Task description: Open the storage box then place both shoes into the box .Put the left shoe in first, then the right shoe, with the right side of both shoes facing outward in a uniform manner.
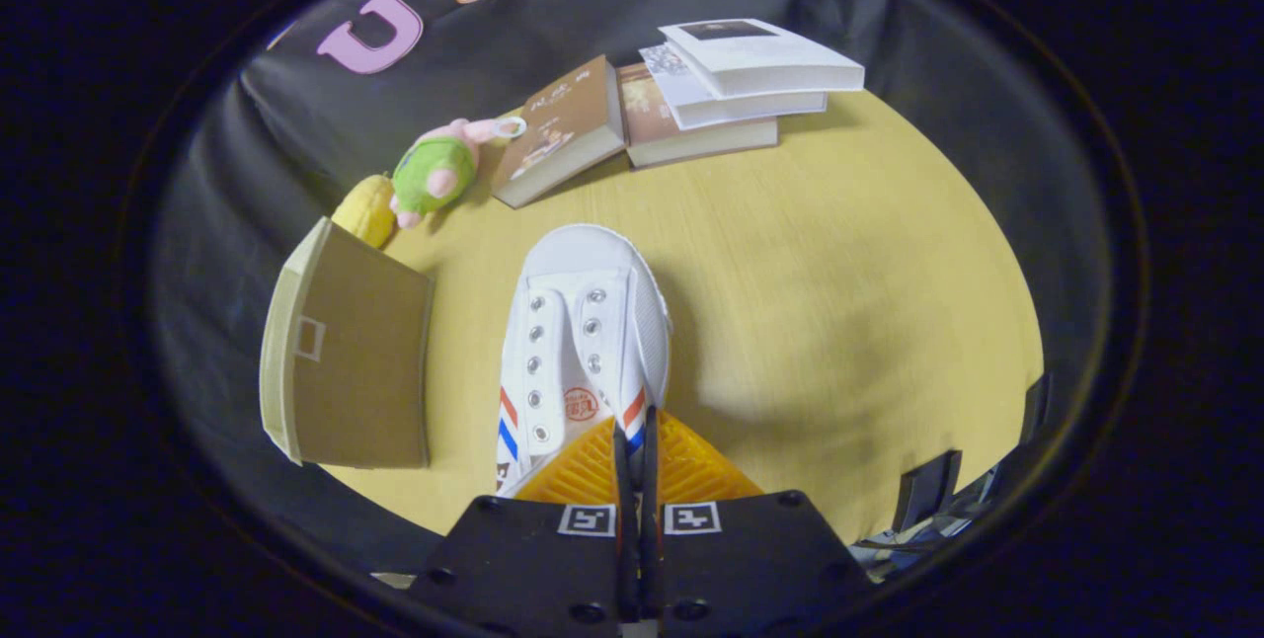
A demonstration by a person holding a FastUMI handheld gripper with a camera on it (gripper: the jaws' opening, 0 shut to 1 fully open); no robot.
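A white canvas shoe with red and blue side stripes sits just ahead of my fingers, its toe pointing away toward the books. My gripper is shut, and both fingers pinch the right wall of the shoe near its opening. The shoe seems to hang slightly above the yellow wooden table. The brown storage box, with a cream side and a small white tag, stands left of the shoe at the table's edge. I cannot tell whether it is open.
Several books lie stacked and fanned at the far side of the table. A green and pink plush toy and a yellow toy sit behind the box. Dark equipment stands at the table's near right edge.
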